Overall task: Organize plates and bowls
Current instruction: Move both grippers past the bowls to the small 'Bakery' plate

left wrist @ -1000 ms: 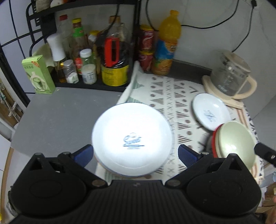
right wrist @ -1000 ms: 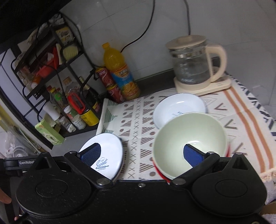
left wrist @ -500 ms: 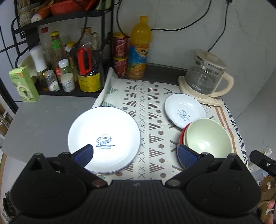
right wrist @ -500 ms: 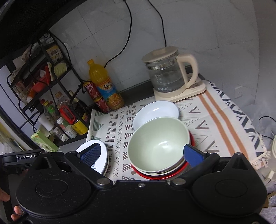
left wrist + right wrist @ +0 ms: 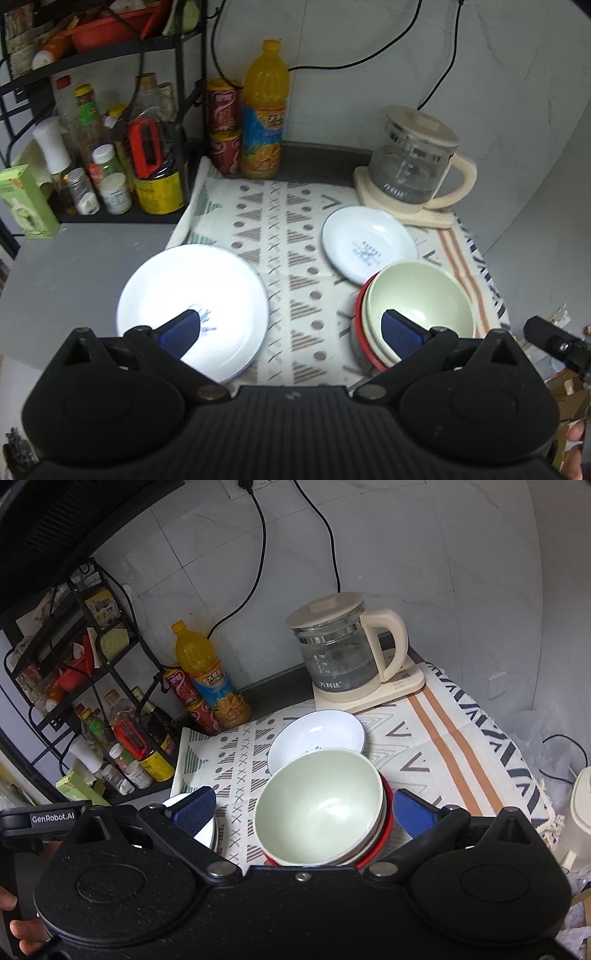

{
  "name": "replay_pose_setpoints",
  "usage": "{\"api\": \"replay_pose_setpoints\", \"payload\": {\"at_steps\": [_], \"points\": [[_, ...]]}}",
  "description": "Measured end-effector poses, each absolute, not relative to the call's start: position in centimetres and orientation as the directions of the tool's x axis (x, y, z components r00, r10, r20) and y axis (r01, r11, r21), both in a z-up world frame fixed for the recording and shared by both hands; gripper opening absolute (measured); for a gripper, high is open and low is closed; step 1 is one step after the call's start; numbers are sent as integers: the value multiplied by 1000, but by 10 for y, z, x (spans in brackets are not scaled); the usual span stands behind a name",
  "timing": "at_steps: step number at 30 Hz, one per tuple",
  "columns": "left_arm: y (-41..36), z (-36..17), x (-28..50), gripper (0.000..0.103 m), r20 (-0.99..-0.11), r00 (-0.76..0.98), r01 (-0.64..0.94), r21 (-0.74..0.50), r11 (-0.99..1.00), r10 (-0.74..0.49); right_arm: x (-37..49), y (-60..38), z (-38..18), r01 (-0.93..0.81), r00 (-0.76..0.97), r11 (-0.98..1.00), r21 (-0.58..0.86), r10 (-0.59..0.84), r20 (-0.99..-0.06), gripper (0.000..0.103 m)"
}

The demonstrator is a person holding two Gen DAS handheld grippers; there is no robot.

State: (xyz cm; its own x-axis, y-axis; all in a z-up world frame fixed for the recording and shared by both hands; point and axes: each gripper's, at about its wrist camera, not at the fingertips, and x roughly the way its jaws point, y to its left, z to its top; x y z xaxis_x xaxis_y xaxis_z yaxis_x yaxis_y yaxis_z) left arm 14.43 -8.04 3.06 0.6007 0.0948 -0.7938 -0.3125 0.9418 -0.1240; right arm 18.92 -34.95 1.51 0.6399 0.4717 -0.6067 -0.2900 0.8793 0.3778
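Note:
A large white plate with blue lettering lies at the cloth's left edge, on top of at least one other plate. A pale green bowl is nested in a white bowl and a red one at the right. Behind it sits a small white dish. My left gripper hangs open above the cloth between plate and bowls, holding nothing. In the right wrist view the green bowl lies under my open right gripper, with the small dish beyond and the plate's rim at the left.
A patterned cloth covers the grey counter. A glass kettle on its base stands at the back right. An orange juice bottle, red cans and a black rack of jars line the back left.
Both grippers have pulled back and up from the dishes. The left view has swung right, from over the white plate to the middle of the cloth. The dishes stay put.

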Motion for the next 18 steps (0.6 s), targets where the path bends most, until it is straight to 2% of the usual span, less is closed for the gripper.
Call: {"api": "replay_pose_setpoints", "payload": {"at_steps": [12,18], "points": [[-72,29,209,103,-764,642,-298,-164,940,70,235,-343,16,-224,666,912,344,401,-629,103],[-68,21,246,103,-766,643,-248,-188,950,16,260,-341,12,-188,668,921,340,374,-644,103]]}}
